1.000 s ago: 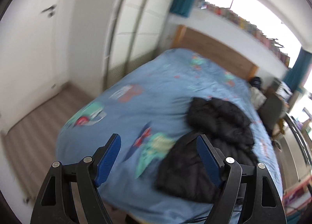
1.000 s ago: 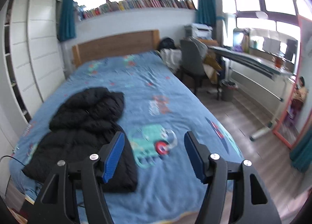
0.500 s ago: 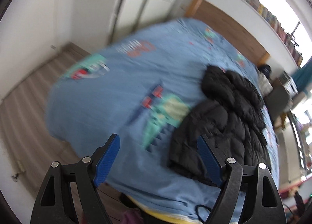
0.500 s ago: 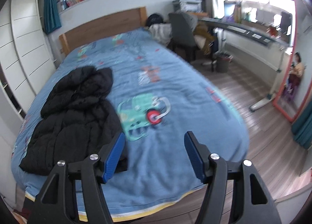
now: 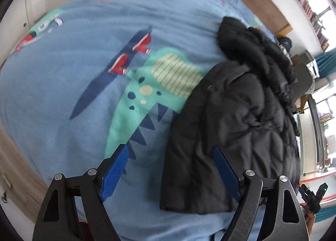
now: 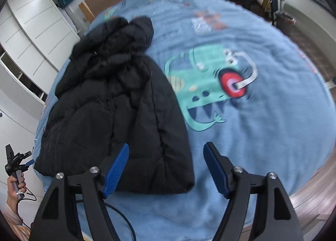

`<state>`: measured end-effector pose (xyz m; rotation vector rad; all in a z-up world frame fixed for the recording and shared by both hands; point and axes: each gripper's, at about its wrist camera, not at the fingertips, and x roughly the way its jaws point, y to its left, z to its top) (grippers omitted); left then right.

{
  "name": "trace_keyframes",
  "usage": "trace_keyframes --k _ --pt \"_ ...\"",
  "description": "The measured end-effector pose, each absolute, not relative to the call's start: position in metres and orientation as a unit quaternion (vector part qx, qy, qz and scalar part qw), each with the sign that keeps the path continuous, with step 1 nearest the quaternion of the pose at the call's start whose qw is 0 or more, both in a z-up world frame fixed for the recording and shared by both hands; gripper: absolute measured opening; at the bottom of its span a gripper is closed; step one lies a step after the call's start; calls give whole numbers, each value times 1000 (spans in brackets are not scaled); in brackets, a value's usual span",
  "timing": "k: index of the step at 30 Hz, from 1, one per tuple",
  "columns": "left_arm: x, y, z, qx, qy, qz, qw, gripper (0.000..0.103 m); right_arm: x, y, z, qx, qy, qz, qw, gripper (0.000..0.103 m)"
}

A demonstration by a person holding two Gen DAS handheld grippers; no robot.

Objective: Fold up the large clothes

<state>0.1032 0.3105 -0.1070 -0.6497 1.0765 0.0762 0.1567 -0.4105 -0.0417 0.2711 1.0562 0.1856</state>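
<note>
Reaching for the black jacket (image 6: 117,102), which lies lengthwise on the blue bed cover (image 6: 273,127) with its hem nearest, both grippers, left (image 5: 170,171) and right (image 6: 166,169), hover empty, fingers apart. Best to pinch the 2 hem corners squarely, catching only jacket fabric.

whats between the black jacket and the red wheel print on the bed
Only the teal dinosaur print on the blue bedcover, between black jacket and red wheel; right wrist view.

left claw (image 5: 172,158) agape, right claw (image 6: 166,156) agape
</note>
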Motion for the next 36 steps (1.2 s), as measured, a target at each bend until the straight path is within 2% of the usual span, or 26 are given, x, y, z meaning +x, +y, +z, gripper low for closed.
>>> trace_keyframes --k 9,14,17,19,20,21,22,23,25,27,30,36 --pt "116 295 -150 -332 544 -31 770 82 177 -402 -88 160 546 115 815 74" --pt "112 284 -156 -362 538 -81 757 82 176 -402 -99 191 557 129 798 74" --pt "109 277 -154 -373 535 -105 751 78 174 -398 -104 195 564 141 790 73" --pt "108 271 -151 -369 531 -114 754 64 173 -397 -104 198 562 146 790 63" --pt "108 270 -150 -369 529 -117 756 59 173 -397 -104 203 561 147 789 49" --pt "107 268 -149 -369 525 -118 757 50 173 -396 -103 210 560 148 788 38" --pt "107 267 -147 -370 523 -118 759 41 173 -395 -102 211 558 150 788 34" --pt "107 265 -145 -369 522 -120 760 36 172 -394 -101 209 556 152 790 30" --pt "110 260 -139 -362 519 -122 765 22 171 -389 -98 206 556 155 790 24" --pt "110 253 -131 -355 512 -121 773 14 170 -384 -94 199 551 159 794 18" --pt "108 251 -116 -360 490 -130 784 10 166 -379 -82 193 538 166 803 14" --pt "110 259 -66 -386 434 -151 800 9 164 -383 -37 209 488 188 827 11"
